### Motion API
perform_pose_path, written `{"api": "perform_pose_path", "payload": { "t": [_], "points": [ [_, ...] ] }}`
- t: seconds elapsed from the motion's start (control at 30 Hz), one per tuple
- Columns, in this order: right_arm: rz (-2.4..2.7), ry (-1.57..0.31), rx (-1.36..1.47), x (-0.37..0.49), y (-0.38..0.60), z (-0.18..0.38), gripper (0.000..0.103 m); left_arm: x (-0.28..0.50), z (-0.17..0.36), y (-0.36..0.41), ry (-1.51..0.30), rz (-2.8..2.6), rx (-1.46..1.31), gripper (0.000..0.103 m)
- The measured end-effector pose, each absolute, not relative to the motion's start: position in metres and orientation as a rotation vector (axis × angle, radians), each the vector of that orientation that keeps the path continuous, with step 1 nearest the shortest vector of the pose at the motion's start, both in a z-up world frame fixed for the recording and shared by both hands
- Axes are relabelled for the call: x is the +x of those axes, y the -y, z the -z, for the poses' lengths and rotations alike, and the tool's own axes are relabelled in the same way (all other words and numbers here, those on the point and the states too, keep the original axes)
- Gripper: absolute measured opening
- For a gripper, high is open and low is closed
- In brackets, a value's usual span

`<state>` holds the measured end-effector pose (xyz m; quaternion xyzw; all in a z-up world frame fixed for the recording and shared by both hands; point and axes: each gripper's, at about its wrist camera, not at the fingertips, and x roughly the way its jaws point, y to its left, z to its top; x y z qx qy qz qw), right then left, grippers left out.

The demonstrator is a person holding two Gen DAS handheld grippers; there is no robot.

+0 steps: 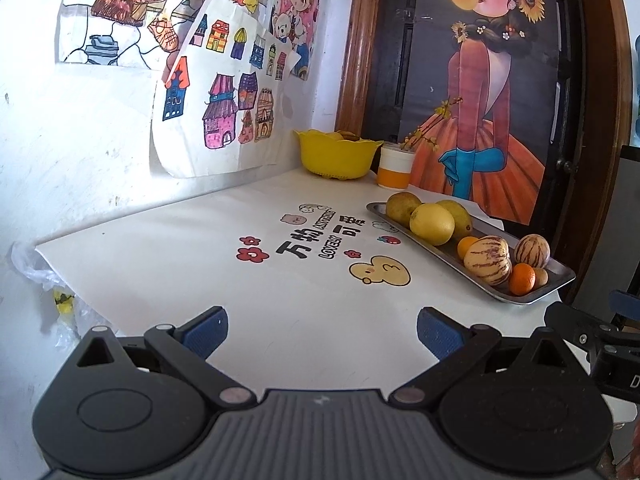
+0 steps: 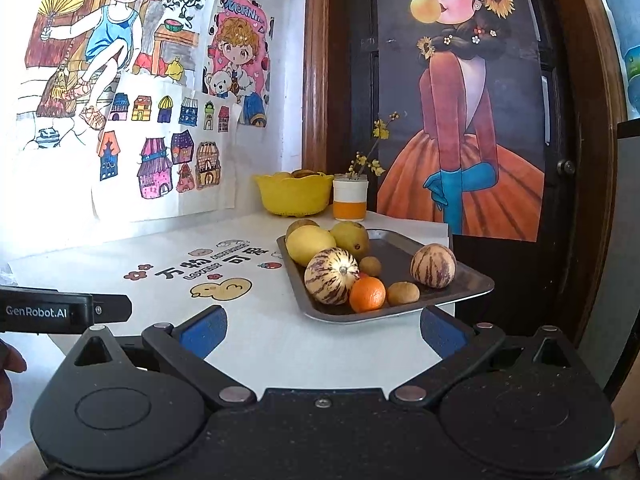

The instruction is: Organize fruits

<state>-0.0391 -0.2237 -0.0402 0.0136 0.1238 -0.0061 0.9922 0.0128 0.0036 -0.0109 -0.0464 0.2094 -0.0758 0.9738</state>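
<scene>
- A white table [image 1: 192, 264] printed with cartoon flowers, a yellow duck and Chinese lettering stands in a corner, with children's coloured drawings [image 2: 132, 92] taped to the white wall behind it.
- The left gripper [image 1: 322, 334] hovers low over the near table edge with its blue-padded fingers [image 1: 206, 336] spread wide and nothing between them.
- The right gripper [image 2: 322, 332] is likewise released, its blue pads wide apart and empty, just short of the near rim of a metal tray [image 2: 460, 292].
- The metal tray lies on the right side of the table and holds the fruit.
- At the tray's far end sit a yellow lemon [image 2: 310, 245], a greenish-yellow fruit [image 2: 351, 238] beside it, and a brownish round fruit [image 2: 301, 226] partly hidden behind the lemon.
- Nearer the grippers, a purple-striped pepino melon [image 2: 331, 276] touches an orange tangerine [image 2: 367, 294].
- A second striped pepino melon [image 2: 434, 266] sits apart toward the tray's right edge.
- Two small brown fruits are also on the tray: one [image 2: 370, 266] behind the tangerine, one [image 2: 403, 293] just right of it.
- At the far corner stands a yellow scalloped bowl [image 2: 294, 196] with some fruit showing above its rim.
- Just right of the bowl is a white and orange cup [image 2: 349, 202] holding yellow flower sprigs.
- Behind stands a painting of a girl in an orange dress [image 2: 460, 120].
</scene>
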Motion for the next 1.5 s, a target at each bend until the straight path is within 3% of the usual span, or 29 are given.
{"api": "perform_pose_path", "payload": {
  "t": [1.5],
  "points": [
    [-0.008,-0.264,0.025,-0.0370,0.2221,0.0462,0.102,0.0114,0.0182,-0.0076,-0.435,0.142,-0.101,0.103]
  ]
}}
